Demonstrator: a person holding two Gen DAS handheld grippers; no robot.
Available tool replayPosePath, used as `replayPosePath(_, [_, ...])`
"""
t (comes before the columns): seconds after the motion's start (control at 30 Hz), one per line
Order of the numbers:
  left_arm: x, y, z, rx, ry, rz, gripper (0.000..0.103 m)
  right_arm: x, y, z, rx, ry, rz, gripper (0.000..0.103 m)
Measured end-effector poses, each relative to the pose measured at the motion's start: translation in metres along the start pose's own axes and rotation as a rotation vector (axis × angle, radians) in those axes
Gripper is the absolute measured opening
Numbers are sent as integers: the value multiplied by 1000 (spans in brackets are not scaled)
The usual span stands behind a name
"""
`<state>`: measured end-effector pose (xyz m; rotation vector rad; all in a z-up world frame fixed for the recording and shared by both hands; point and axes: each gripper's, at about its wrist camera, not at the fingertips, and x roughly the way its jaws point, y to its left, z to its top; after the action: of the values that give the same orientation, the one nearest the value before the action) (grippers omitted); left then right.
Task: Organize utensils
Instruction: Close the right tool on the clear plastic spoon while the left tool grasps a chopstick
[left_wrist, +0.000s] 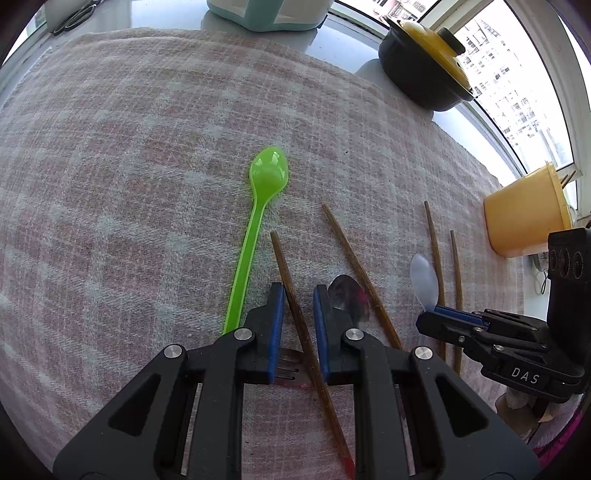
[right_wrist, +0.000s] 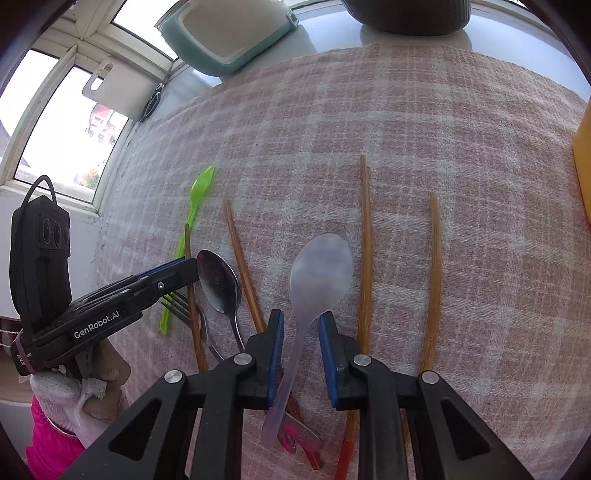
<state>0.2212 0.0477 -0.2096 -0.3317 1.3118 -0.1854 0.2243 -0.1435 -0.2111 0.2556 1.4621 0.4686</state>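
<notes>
On the checked cloth (left_wrist: 147, 147) lie a green plastic spoon (left_wrist: 258, 206), several brown chopsticks, a metal spoon (left_wrist: 349, 299), a metal fork (left_wrist: 290, 367) and a pale translucent spoon (right_wrist: 314, 295). My left gripper (left_wrist: 298, 295) is open low over the cloth, its jaws astride one chopstick (left_wrist: 291, 295), with the fork beneath. My right gripper (right_wrist: 301, 321) is open with its jaws either side of the translucent spoon's handle; neither pad clearly touches it. The right gripper also shows in the left wrist view (left_wrist: 439, 310), and the left gripper in the right wrist view (right_wrist: 184, 271).
A yellow tub (left_wrist: 524, 218) with sticks in it stands at the cloth's right edge. A dark pot with a yellow lid (left_wrist: 424, 62) and a teal and white container (left_wrist: 266, 13) stand at the back by the window. Scissors (left_wrist: 74, 18) lie far left.
</notes>
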Motion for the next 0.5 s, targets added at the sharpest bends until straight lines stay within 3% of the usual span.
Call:
replayPosePath(0.17, [3, -10, 4, 40, -3, 39, 15, 5, 8, 3, -29, 5, -44, 11])
replayPosePath(0.23, [5, -14, 4, 65, -18, 61, 9, 7, 11, 3, -34, 4, -53, 9])
replayPosePath(0.5, [-1, -1, 2, -6, -50, 5, 5, 8, 12, 1, -34, -7, -38, 3])
